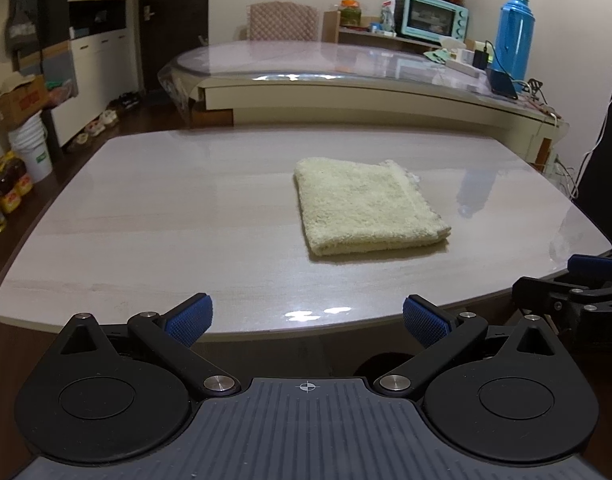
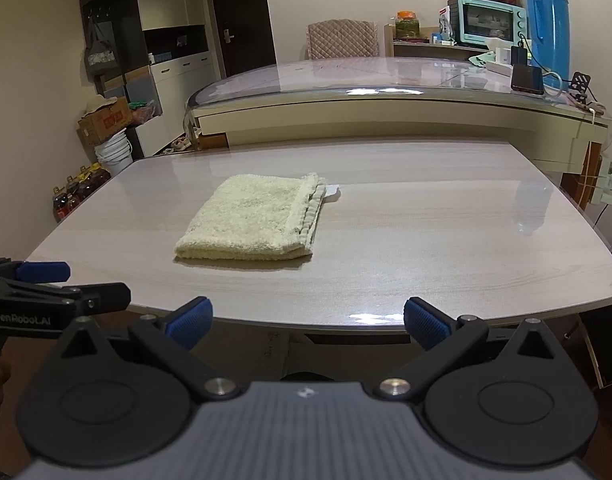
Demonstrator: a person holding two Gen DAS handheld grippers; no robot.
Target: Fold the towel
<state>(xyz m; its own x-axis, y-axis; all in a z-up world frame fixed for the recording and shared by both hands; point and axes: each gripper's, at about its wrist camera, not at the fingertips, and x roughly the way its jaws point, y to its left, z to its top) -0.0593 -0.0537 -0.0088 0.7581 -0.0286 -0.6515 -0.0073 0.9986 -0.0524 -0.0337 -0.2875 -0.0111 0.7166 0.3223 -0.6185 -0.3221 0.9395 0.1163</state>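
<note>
Left hand-held gripper (image 1: 308, 320): fingers spread wide, blue pads (image 1: 191, 319) apart, holding nothing, touching nothing, hovering at near edge of desk (image 1: 146, 208). Right hand-held gripper (image 2: 308, 320): likewise spread wide, empty, at near desk edge, just beside left one. Towel (image 1: 366, 212): cream, folded into thick rectangle, flat on desk middle, at 12–1 o'clock from left gripper, 11 o'clock from right; white tag at far right corner.

Left gripper (image 1: 308, 320) and right gripper (image 2: 308, 320) are being held side by side at the table's near edge, jaws spread wide, nothing gripped.
</note>
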